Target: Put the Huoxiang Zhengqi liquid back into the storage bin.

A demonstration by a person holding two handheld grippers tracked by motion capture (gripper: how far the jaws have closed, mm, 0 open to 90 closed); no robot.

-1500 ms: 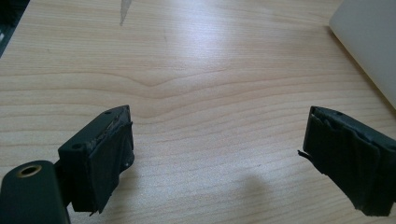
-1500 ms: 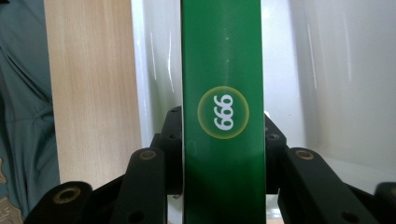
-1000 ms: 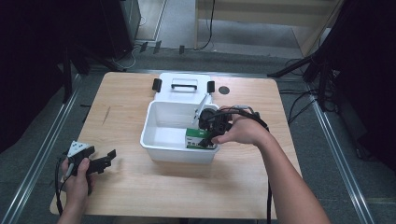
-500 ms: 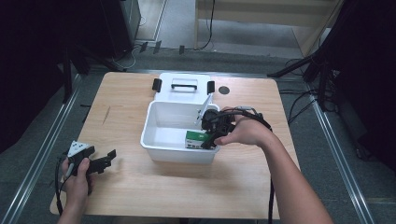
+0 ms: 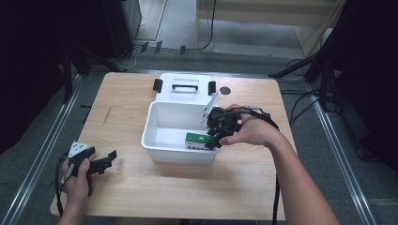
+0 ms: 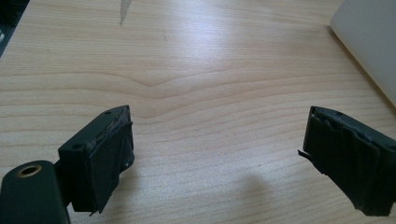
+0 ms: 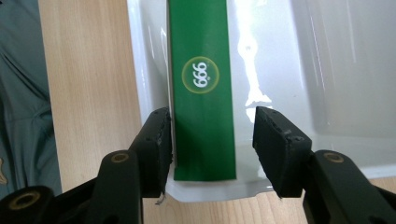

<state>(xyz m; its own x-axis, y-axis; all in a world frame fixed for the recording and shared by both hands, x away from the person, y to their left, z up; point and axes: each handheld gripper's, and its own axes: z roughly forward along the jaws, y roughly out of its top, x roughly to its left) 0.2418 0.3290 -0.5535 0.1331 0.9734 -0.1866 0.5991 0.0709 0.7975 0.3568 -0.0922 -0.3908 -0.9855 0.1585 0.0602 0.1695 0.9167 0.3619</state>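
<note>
Green box [image 7: 201, 88]: lies flat on the floor of the white tub [image 5: 159, 123], along the tub's near wall towards its right end; its top carries a round badge with three digits, which I read upside down in the right gripper view

Right tongs [image 7: 212, 144]: I have them lowered into the white tub, jaws apart astride the near end of the green box; one jaw just beside the box's edge, the other well clear of it; nothing clamped

White tub: rectangular, open-topped, at the middle of the wooden surface [image 5: 122, 96]

White lid [image 5: 185, 89]: flat behind the tub, touching its far wall; black handle on top, a black clip at either end

Left tongs [image 6: 215, 158]: well left of the tub, towards the surface's near left corner; jaws wide apart over bare wood, holding nothing
</note>
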